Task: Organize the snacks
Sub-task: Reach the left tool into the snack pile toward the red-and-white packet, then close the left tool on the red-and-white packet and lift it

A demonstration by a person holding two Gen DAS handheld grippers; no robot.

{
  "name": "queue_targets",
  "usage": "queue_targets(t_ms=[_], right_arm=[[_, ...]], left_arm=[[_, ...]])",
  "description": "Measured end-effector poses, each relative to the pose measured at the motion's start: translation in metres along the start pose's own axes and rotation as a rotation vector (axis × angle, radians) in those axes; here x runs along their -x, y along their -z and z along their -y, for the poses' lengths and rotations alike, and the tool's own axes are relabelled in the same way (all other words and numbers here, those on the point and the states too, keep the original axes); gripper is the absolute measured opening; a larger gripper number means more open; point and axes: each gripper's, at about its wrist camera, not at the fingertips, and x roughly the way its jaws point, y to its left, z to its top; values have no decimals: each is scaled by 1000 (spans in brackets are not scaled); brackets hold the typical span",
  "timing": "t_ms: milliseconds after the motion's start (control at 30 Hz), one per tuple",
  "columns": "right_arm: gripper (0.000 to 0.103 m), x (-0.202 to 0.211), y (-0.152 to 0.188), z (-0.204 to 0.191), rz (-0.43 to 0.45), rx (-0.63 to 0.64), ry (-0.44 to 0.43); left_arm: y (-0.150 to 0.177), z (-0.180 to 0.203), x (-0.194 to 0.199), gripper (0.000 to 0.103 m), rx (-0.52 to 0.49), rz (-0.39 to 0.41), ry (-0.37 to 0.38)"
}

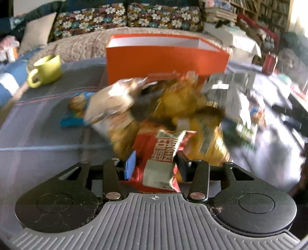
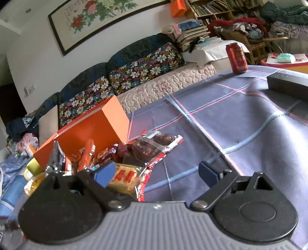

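My left gripper (image 1: 156, 169) is shut on a red snack packet (image 1: 159, 153) with white characters, held just above a blurred pile of snack bags (image 1: 173, 107) on the table. Behind the pile stands an open orange box (image 1: 165, 57). In the right wrist view the orange box (image 2: 86, 130) stands at the left with snack packets (image 2: 90, 153) in front of it, a clear bag of dark dates (image 2: 148, 146) and a yellow packet (image 2: 125, 177). My right gripper (image 2: 157, 173) is open and empty above the table, beside the yellow packet.
A blue checked tablecloth (image 2: 240, 119) covers the table. A green mug (image 1: 47, 70) stands at the left, a red can (image 2: 236, 57) at the far edge, a dark grey object (image 2: 284, 84) at the right. A sofa with floral cushions (image 1: 125, 17) lies behind.
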Motion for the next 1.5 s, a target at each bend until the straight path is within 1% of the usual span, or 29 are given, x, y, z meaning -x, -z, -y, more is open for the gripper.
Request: queue_targets(t_ms=[67,133,167,200,267,333,400,500,533,600,667,767,800,833,867,900,933,967,1000,1067,1133,1233,1300,1333,1367,1400,1433,1467,1500], right_arm=[[93,4,2,-1,-4,11,10],[93,10,3,-3,-15,22,15],[93,15,4,-5,-19,25,12],[93,20,4,-9,-19,29,1],[93,33,8,-19,-25,53,-28],[93,43,14,-36,-73,98,-62],[93,49,21,-52,-137,118,-108],[93,53,36,-82,-253,149,-239],[93,50,40,-92,-288,164,-268],[93,42,43,-110,-314,188,-287],[93,29,42,-128,-323,211,-287],[93,1,44,-153,-372,232,-285],[92,-5,47,-161,-369,250,-276],[91,-13,49,-168,-361,278,-247],[90,-19,51,-172,-354,298,-222],[86,-25,54,-176,-348,312,-218],[81,-30,57,-178,-352,329,-219],[80,-29,59,-180,-336,364,-216],[72,-27,61,-179,-328,398,-215],[63,-19,62,-170,-320,410,-231],[59,-8,61,-156,-320,408,-236],[58,10,61,-137,-312,423,-235],[58,17,58,-127,-320,407,-228],[67,19,56,-124,-328,389,-224],[72,21,53,-122,-322,371,-214],[80,23,52,-123,-305,365,-210],[93,25,51,-125,-284,371,-200],[95,27,52,-130,-271,387,-186],[94,27,54,-134,-270,405,-179]], left_arm=[[12,-2,7,17,-39,-14,-45],[20,-7,17,18,-45,-15,-66],[22,-9,24,27,-37,3,-63],[22,-11,31,44,-27,31,-57],[16,-14,42,65,-23,98,-43],[7,-15,39,66,-57,113,-20],[2,-18,28,63,-126,92,42],[-4,-23,10,60,-308,16,154],[-4,-24,7,60,-371,-6,189],[-4,-28,5,59,-496,-26,233],[-6,-34,2,58,-573,-38,253],[-12,-45,-8,54,-566,-86,309],[-13,-48,-13,49,-550,-100,315],[-14,-51,-17,47,-531,-111,316],[-13,-54,-21,42,-498,-121,321],[-10,-56,-24,30,-454,-123,337],[-7,-56,-24,25,-414,-121,353],[-4,-56,-23,24,-380,-104,344],[1,-55,-20,22,-359,-89,323],[10,-49,-9,18,-346,-65,294],[20,-42,1,17,-321,-58,272],[35,-31,14,19,-284,-46,243],[40,-24,16,25,-271,-42,223],[40,-21,17,30,-271,-42,200],[39,-20,17,44,-274,-42,181],[36,-19,16,50,-278,-36,168],[34,-18,14,51,-288,-32,161],[31,-18,12,51,-299,-36,159],[29,-17,12,51,-310,-40,160]])
